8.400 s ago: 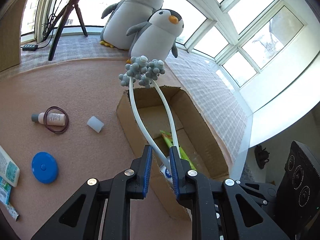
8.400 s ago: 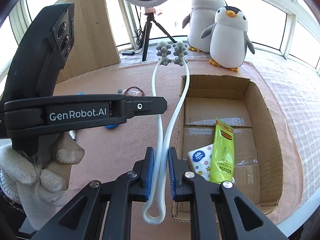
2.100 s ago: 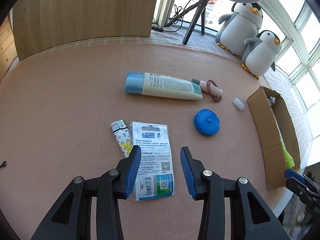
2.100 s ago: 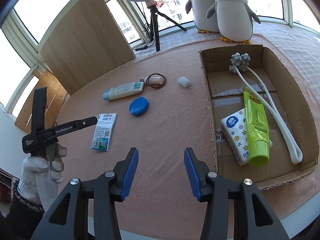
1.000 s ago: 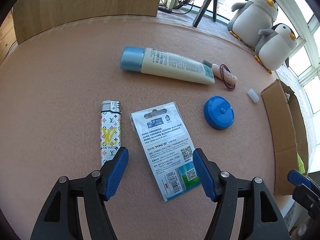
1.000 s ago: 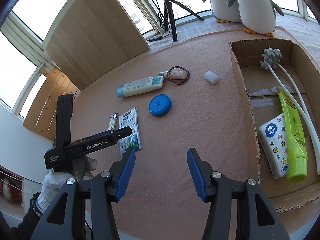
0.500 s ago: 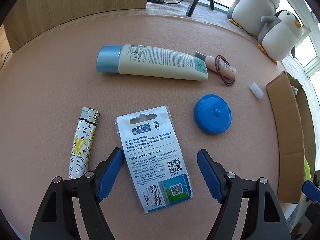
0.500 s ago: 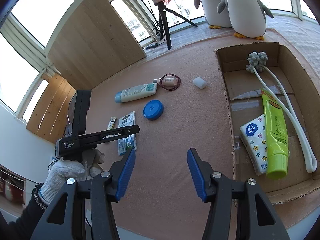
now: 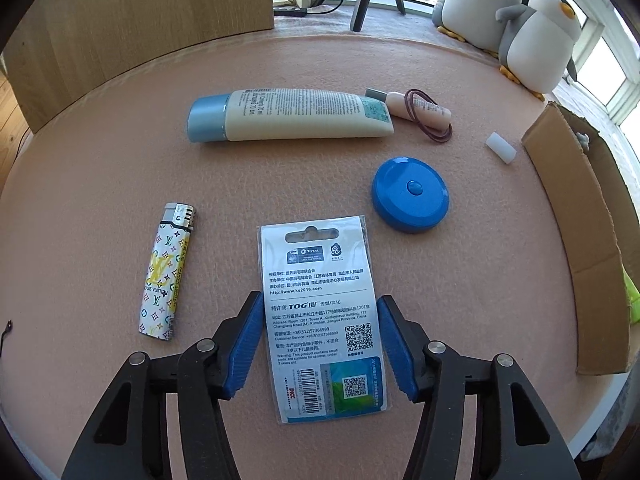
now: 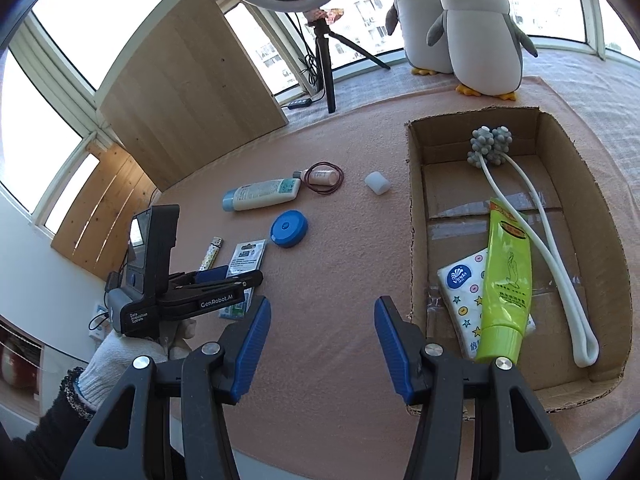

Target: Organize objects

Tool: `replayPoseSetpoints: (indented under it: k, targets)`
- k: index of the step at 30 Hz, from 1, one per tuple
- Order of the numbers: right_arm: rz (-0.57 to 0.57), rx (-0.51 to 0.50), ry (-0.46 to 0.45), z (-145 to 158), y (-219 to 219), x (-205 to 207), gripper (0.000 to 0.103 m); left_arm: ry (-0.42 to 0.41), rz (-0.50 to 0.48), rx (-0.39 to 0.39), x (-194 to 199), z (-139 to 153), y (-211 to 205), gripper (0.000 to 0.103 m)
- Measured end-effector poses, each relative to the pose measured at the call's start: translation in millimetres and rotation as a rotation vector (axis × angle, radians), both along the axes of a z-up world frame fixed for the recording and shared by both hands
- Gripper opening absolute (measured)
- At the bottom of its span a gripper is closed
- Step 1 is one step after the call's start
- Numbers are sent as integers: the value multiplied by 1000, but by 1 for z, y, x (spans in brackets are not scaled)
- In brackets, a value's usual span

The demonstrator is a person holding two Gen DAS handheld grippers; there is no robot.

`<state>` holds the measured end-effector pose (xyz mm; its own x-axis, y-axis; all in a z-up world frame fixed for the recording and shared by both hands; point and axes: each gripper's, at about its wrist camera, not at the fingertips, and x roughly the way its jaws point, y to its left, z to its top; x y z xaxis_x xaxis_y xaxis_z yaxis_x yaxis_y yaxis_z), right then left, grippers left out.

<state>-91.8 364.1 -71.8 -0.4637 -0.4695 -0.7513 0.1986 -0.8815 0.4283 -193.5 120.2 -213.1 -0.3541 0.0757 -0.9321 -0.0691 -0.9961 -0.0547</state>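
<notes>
Surface: pink felt mat (image 9: 100, 184) by bright windows.
Packet: flat printed packet (image 9: 320, 304) lying on the mat, its lower half between the blue pads.
Left gripper (image 9: 320, 340): jaws spread, one either side of the packet, not visibly clamping it.
Lighter: patterned lighter (image 9: 166, 276) just left of the packet.
Blue disc (image 9: 410, 194): near the packet's upper right.
Lotion tube (image 9: 288, 114): farther back, lying flat.
Cardboard box (image 10: 416, 200): at right, holding a green tube (image 10: 506, 280), tissue pack (image 10: 460, 284) and white massager (image 10: 520, 200).
Right gripper (image 10: 322, 336): released, above bare mat.
</notes>
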Motion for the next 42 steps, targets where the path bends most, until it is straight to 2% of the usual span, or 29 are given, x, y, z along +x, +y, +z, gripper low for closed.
replayPoseSetpoints:
  k: [4, 9, 14, 18, 24, 30, 36, 42]
  targets:
    - [-11, 13, 13, 4, 11, 2, 50, 19, 20, 35, 17, 9, -1, 61]
    - [-36, 54, 49, 13, 26, 9, 50, 83, -5, 92, 29, 40, 16, 61]
    - [-69, 99, 80, 19, 43, 18, 50, 158, -108, 152, 32, 81, 68, 61]
    - [-101, 103, 77, 17, 60, 26, 50, 186, -220, 188, 28, 100, 124, 61]
    - [-171, 98, 69, 12, 91, 37, 51, 179, -348, 196, 29, 104, 200, 61]
    - [-241, 86, 73, 9, 115, 43, 51, 163, -406, 192, 28, 97, 243, 61]
    - [-269, 69, 77, 6, 121, 43, 57, 145, -425, 209, 25, 93, 252, 62]
    - [-228, 70, 73, 6, 105, 34, 58, 152, -393, 222, 23, 97, 227, 62]
